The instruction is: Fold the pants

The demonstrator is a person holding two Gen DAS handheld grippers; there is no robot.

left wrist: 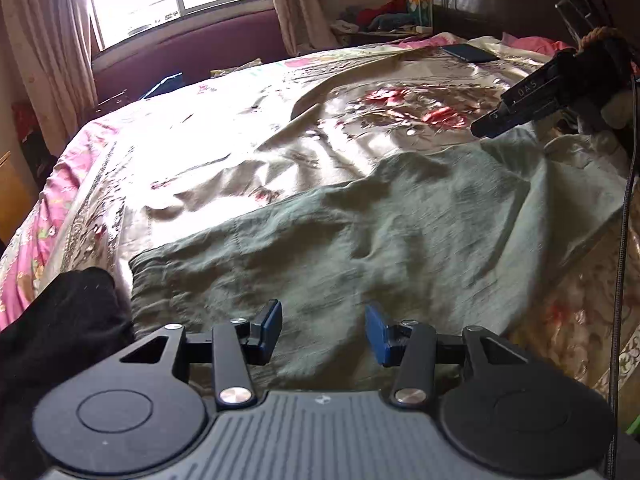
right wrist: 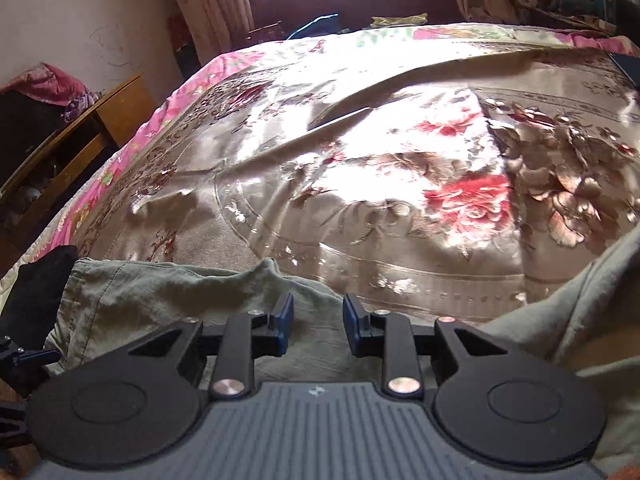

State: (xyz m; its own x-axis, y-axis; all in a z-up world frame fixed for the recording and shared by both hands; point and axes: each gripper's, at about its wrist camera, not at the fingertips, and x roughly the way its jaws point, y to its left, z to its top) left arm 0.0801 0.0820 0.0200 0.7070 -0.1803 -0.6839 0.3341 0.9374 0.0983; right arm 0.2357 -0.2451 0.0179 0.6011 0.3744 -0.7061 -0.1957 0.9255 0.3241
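Note:
Grey-green pants (left wrist: 360, 232) lie spread and wrinkled across the near side of a floral bedspread (left wrist: 224, 152). My left gripper (left wrist: 323, 332) is open and empty, just above the near part of the pants. In the left wrist view my right gripper (left wrist: 486, 128) hovers at the far right edge of the pants; whether it touches the cloth cannot be told. In the right wrist view my right gripper (right wrist: 318, 322) is open and empty over the pants (right wrist: 168, 296), with another fold of them at the right (right wrist: 592, 300).
A black garment (left wrist: 68, 312) lies at the left next to the pants and also shows in the right wrist view (right wrist: 40, 288). A dark phone (left wrist: 470, 53) lies on the far bed. A cable (left wrist: 622, 240) hangs at the right. A wooden cabinet (right wrist: 80, 136) stands left of the bed.

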